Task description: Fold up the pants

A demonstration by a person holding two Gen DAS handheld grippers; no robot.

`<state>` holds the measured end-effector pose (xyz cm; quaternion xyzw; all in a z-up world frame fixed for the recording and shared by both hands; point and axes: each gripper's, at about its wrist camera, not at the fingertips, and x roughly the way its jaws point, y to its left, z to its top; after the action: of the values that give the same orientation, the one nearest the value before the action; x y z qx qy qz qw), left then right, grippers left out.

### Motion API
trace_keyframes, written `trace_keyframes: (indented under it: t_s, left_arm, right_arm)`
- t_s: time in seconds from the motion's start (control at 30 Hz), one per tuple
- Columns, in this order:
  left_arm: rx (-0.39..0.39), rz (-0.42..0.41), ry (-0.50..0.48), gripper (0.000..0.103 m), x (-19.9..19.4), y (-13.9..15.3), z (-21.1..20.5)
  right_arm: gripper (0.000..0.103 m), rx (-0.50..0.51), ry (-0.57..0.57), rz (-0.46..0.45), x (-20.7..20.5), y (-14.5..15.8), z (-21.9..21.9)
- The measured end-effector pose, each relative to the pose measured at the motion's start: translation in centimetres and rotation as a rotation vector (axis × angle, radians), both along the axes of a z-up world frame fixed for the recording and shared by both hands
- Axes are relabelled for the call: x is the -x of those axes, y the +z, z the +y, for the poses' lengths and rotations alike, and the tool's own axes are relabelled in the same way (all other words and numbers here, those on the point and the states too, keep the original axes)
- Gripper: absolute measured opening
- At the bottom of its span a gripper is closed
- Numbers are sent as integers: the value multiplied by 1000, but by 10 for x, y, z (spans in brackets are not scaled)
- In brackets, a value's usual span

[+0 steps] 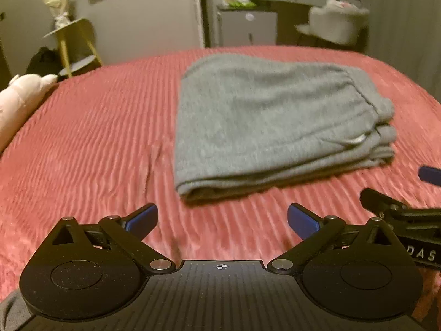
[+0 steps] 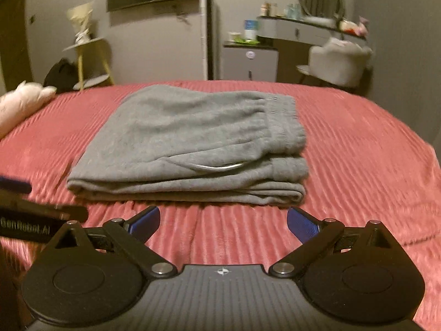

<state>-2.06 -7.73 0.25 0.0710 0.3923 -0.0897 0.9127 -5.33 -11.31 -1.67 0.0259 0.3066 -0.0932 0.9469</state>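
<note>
Grey sweatpants (image 1: 270,127) lie folded into a thick stack on the pink ribbed bedspread (image 1: 96,138), waistband to the right. They also show in the right wrist view (image 2: 193,143), with a white drawstring loop (image 2: 220,167) poking out. My left gripper (image 1: 222,219) is open and empty, hovering in front of the stack's near left corner. My right gripper (image 2: 223,222) is open and empty, just in front of the stack's near edge. The right gripper's tip shows in the left wrist view (image 1: 399,209); the left gripper's edge shows in the right wrist view (image 2: 33,215).
A pink plush toy (image 1: 22,99) lies at the bed's left edge. Beyond the bed stand a yellow side table (image 2: 91,60), a small grey cabinet (image 2: 250,63), a dressing table with round mirror (image 2: 322,2) and a grey chair (image 2: 339,60).
</note>
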Motion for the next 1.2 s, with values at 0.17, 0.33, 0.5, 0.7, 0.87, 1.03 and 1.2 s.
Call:
trace_keyframes:
  t_s: [0.17, 0.33, 0.5, 0.7, 0.87, 1.03, 1.2]
  left_arm:
    - [35, 30, 17, 103, -16, -12, 4]
    - [15, 9, 57, 103, -29, -20, 4]
    - [41, 10, 100, 103, -44, -26, 10]
    - [32, 39, 83, 103, -55, -36, 6]
    - [22, 51, 62, 103, -57, -41, 1]
    - [10, 61, 53, 103, -56, -43, -2]
    - [-3, 57, 42, 103, -54, -43, -6]
  right_arm:
    - [99, 1, -19, -4, -11, -6, 2]
    - [99, 79, -19, 2, -28, -13, 7]
    - [99, 131, -17, 27, -44, -13, 7]
    - [99, 83, -20, 40, -53, -19, 2]
    - [99, 81, -37, 58, -56, -29, -4]
    - [99, 49, -45, 64, -55, -31, -10]
    - [99, 59, -30, 58, -52, -31, -8]
